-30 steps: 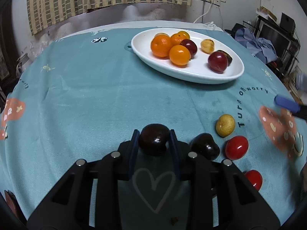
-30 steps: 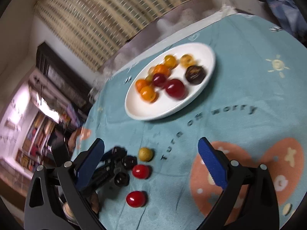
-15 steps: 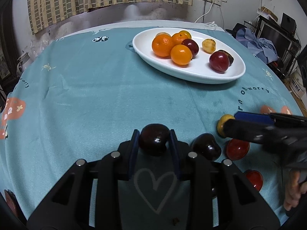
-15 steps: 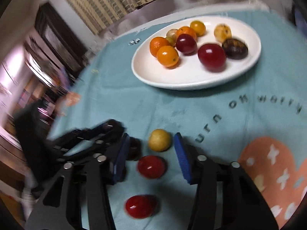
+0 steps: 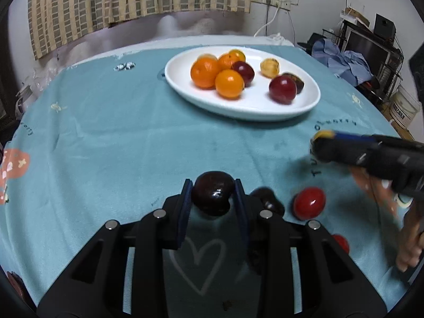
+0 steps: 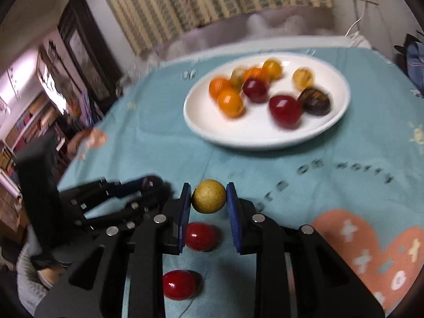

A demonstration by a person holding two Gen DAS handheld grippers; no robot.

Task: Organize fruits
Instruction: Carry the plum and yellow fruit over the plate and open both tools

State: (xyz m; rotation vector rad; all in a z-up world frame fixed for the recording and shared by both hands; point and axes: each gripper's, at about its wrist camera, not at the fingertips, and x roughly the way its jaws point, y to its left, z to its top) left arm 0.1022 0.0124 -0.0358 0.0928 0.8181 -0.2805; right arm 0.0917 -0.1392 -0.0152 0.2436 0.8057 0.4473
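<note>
My left gripper [image 5: 213, 193] is shut on a dark plum [image 5: 213, 196] and holds it above the teal tablecloth. My right gripper [image 6: 208, 197] is shut on a yellow fruit [image 6: 208, 196] and holds it off the cloth; it shows at the right in the left wrist view [image 5: 322, 135]. A white oval plate [image 5: 254, 107] at the back holds several oranges, red plums and a yellow fruit. Another dark plum [image 5: 267, 201] and two red fruits [image 5: 308, 203] [image 5: 340, 242] lie on the cloth, the red ones also below my right gripper [image 6: 200, 236] [image 6: 179, 284].
The round table has a teal cloth [image 5: 106, 137] with orange prints. A curtain and wall stand behind it. Clothes and shelves [image 5: 352, 61] are at the far right. A person's hand [image 5: 409, 241] holds the right gripper.
My right gripper came in from the right, closed on the yellow fruit and lifted it. My left gripper rose slightly with the dark plum.
</note>
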